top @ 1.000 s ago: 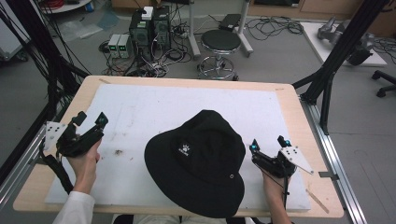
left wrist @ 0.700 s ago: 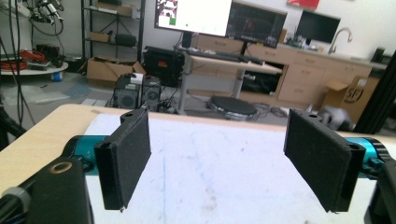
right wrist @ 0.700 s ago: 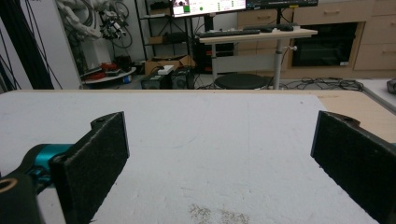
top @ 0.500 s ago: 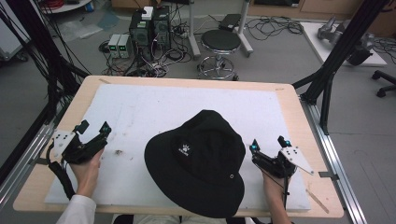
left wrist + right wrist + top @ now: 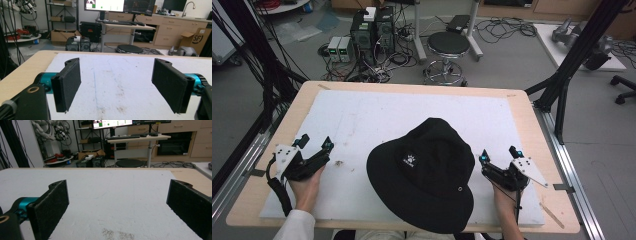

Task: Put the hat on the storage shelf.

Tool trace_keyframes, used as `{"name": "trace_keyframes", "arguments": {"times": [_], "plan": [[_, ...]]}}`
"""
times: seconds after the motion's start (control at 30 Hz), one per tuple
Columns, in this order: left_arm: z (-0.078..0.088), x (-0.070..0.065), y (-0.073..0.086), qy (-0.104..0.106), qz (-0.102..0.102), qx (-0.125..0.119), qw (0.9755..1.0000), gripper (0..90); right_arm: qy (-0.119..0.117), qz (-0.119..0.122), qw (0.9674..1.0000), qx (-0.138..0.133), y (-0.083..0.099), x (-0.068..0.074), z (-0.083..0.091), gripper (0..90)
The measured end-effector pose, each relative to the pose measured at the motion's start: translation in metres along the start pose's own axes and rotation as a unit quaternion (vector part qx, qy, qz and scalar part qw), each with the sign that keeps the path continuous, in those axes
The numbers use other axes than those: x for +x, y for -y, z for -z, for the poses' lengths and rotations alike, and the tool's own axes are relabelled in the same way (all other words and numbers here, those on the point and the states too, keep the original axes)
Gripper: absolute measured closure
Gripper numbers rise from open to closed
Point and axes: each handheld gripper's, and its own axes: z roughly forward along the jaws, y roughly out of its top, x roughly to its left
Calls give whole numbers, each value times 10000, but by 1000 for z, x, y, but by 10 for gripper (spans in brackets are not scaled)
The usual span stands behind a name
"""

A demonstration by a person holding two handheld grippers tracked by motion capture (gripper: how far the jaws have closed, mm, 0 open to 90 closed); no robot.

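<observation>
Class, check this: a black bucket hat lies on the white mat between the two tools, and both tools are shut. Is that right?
Not quite. The black bucket hat does lie on the white mat between them, but the left tool and right tool are both open, as each gripper view shows.

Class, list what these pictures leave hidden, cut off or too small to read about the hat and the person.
- Hat logo: high view, too small to read.
- Mat under the hat: covered by it.
- Near brim: high view, partly cut by the bottom edge.
- Person's arms: cut off there too.
</observation>
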Motion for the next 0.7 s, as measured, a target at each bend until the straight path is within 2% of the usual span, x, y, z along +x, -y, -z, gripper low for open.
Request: {"name": "trace_keyframes", "arguments": {"times": [0.2,0.7], "plan": [[2,0,2,-5,-37,20,10000,236,-8,-7,10000,6,0,0,1,33],[3,4,5,-2,210,82,9997,241,-35,4,10000,37,1,0,0,33]]}}
